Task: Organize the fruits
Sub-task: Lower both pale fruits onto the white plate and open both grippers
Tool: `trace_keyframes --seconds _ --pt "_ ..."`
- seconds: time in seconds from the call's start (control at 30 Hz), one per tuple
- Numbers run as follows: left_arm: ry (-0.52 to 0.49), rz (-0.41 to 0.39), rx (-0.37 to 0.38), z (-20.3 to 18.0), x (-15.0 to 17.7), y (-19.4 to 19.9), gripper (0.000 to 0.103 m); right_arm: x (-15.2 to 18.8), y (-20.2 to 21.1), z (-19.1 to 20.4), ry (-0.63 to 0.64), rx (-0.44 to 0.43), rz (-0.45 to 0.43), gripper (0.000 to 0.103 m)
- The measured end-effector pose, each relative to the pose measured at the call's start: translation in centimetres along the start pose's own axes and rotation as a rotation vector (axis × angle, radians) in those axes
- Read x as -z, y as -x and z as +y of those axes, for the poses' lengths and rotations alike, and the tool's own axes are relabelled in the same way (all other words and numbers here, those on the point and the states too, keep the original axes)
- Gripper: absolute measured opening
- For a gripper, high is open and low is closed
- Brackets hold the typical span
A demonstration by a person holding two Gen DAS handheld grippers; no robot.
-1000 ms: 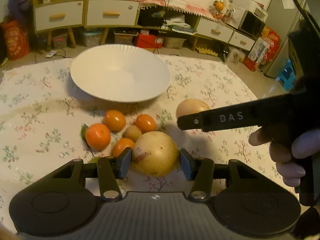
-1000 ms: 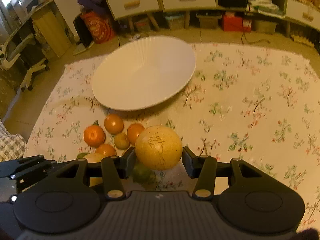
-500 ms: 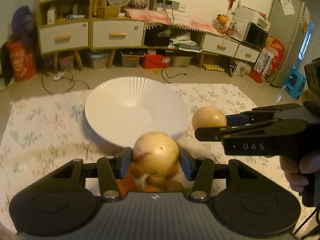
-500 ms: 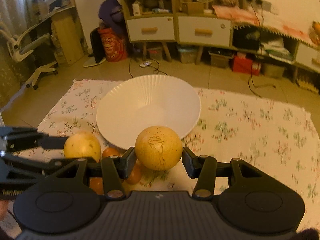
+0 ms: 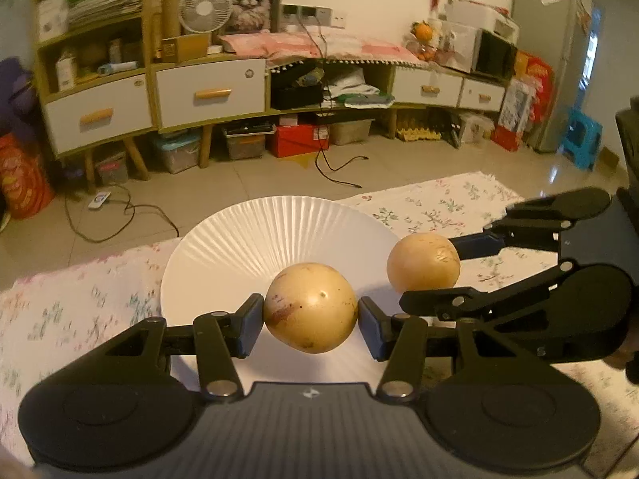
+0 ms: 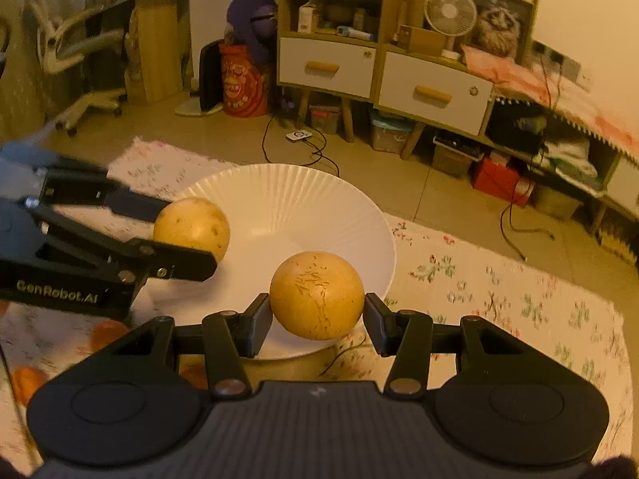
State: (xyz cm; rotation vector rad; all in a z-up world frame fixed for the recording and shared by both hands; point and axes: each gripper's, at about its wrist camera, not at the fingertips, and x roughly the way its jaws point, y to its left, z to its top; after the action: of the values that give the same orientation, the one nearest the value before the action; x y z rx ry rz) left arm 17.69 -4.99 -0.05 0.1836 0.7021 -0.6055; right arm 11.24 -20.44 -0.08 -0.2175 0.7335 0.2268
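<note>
My left gripper is shut on a round yellow-brown fruit with a reddish blemish and holds it above the near part of the white ribbed plate. My right gripper is shut on a second yellow-brown fruit with scratch marks, above the plate's near right rim. Each gripper shows in the other's view: the right one with its fruit, the left one with its fruit.
The plate sits on a floral tablecloth. Small oranges lie on the cloth at the lower left of the right wrist view, partly hidden. Behind the table are drawer cabinets, floor cables and storage boxes.
Both grippers have lifted their fruits off the cloth and carried them forward over the plate. The small oranges have dropped out of the left wrist view.
</note>
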Motion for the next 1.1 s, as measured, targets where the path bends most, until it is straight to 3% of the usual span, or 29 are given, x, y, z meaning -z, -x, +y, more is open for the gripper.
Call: trace_keyframes --seconds 0.37,0.57,1.1 --pt "-0.096 0.029 -0.019 1.5 -0.2 -3.3 0.041 -0.7 -3.5 0.4 0.117 0.015 0.014 0.046" --pt "-0.097 0.039 -0.021 2.2 -0.5 -4.7 0.041 -0.8 -4.6 0.6 0.143 0.008 0.019 0.046" --pt "-0.132 0.035 -0.001 2.8 -0.5 -5.1 0.044 -1.1 -5.1 0.8 0.178 0.003 0.002 0.047"
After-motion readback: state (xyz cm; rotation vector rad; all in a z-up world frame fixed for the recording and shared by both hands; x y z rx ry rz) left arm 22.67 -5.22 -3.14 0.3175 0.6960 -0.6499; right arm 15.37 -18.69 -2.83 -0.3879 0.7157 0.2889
